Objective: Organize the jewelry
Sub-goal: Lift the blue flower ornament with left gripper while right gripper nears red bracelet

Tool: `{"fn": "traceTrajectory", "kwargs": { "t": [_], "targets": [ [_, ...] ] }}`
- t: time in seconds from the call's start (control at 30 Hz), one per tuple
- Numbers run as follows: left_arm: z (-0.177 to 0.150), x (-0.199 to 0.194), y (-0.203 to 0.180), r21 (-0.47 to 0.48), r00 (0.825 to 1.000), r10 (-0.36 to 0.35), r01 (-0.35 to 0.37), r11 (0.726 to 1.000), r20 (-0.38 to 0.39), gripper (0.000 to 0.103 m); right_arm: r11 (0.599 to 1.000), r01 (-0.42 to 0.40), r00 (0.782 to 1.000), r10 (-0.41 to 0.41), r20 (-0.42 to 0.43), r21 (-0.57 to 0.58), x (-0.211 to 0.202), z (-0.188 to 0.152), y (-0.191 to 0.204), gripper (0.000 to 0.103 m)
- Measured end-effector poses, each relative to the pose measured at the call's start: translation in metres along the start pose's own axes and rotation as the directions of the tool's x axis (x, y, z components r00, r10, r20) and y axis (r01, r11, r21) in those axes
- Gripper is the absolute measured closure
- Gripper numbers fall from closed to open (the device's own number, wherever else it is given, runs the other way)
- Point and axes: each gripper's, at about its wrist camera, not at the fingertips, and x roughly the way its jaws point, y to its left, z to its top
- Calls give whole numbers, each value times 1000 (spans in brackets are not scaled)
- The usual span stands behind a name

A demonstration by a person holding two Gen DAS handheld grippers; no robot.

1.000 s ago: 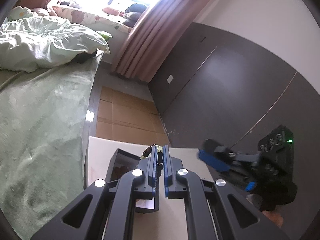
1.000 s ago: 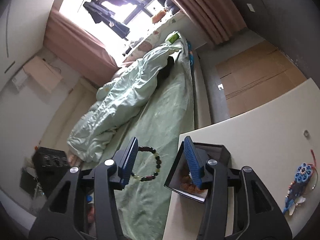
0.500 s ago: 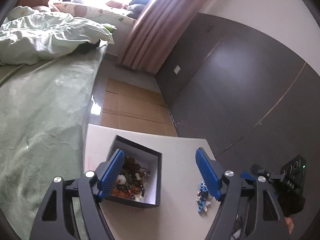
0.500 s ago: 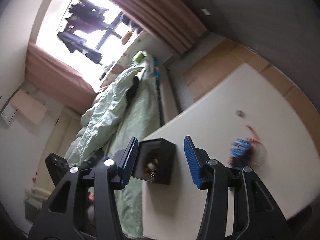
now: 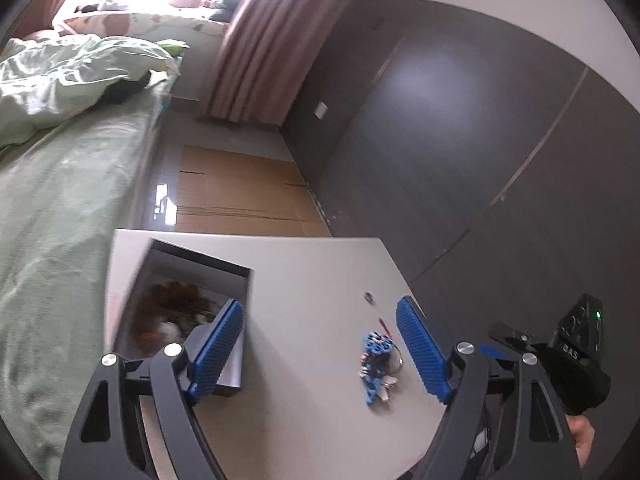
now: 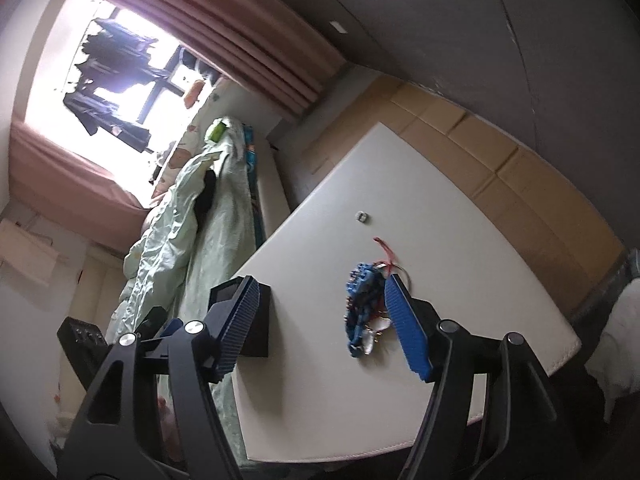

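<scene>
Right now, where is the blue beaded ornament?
The blue beaded ornament lies on the white table, right of the open black box, near a small ring; both views show it.

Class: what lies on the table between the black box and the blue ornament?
Nothing: bare table separates box from ornament, shown in both wrist views.

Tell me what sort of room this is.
Most likely a bedroom: a bed with a rumpled quilt, pink curtains at a bright window, and a white table holding a jewelry box.

Blue beaded ornament lies flat beside the open dark box holding jewelry.
</scene>
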Motion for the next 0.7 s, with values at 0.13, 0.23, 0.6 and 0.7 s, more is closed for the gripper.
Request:
{"fn": "traceTrajectory", "kwargs": {
  "t": [0.13,0.23,0.6,0.7],
  "targets": [
    [-11,24,-25,55,999,-20,22,998,-43,27,1000,16,1000,-15,-24,14,3,2,-5,37],
    [-19,43,-38,80,997,-29,35,996,-74,27,999,30,999,-29,-39,20,4,4,-8,37],
    [-42,117,-70,125,984,-19,42,991,-179,28,997,65,997,-62,-54,46,3,21,-24,37],
    [-48,134,-78,155,979,-9,41,987,-203,28,994,94,993,-89,-83,58,13,25,-33,37]
  ]
}}
